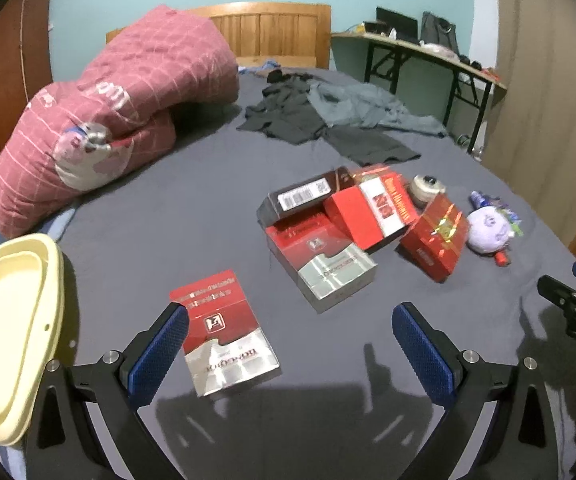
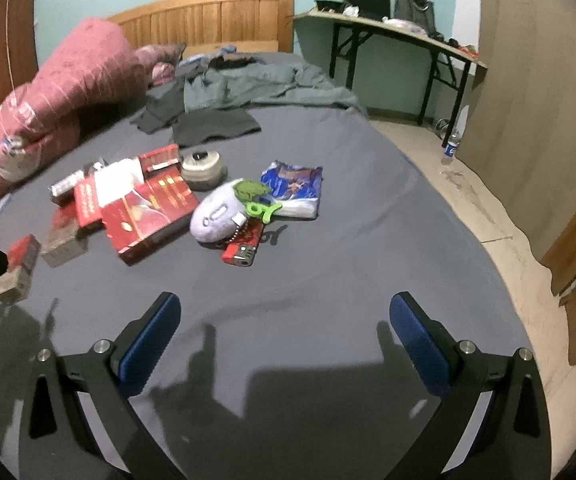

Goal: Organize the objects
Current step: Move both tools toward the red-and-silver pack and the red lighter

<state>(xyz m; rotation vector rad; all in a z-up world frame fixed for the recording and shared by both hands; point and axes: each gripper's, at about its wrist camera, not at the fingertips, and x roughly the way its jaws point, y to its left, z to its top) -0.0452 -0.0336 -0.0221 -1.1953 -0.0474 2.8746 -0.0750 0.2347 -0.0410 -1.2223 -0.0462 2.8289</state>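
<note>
A red and silver packet [image 1: 226, 336] lies on the grey bed sheet just by the left finger of my open left gripper [image 1: 289, 330]. Further off sits a heap of red boxes [image 1: 361, 216] with a black box [image 1: 301, 196] on top. A roll of tape [image 1: 427, 189], a lilac plush toy [image 1: 487, 229] and a red lighter [image 2: 240, 255] lie to its right. My right gripper [image 2: 286, 318] hangs open over bare sheet, short of the plush toy [image 2: 218, 216] and a blue bag [image 2: 293, 184]. A cream container [image 1: 8, 332] stands at the left.
A pink quilt [image 1: 100, 120] is piled at the back left, dark clothes [image 1: 327, 116] lie near the wooden headboard [image 1: 272, 32]. A folding desk [image 2: 399, 34] stands by the wall at the right, with a bottle [image 2: 451, 148] on the floor beside the bed's right edge.
</note>
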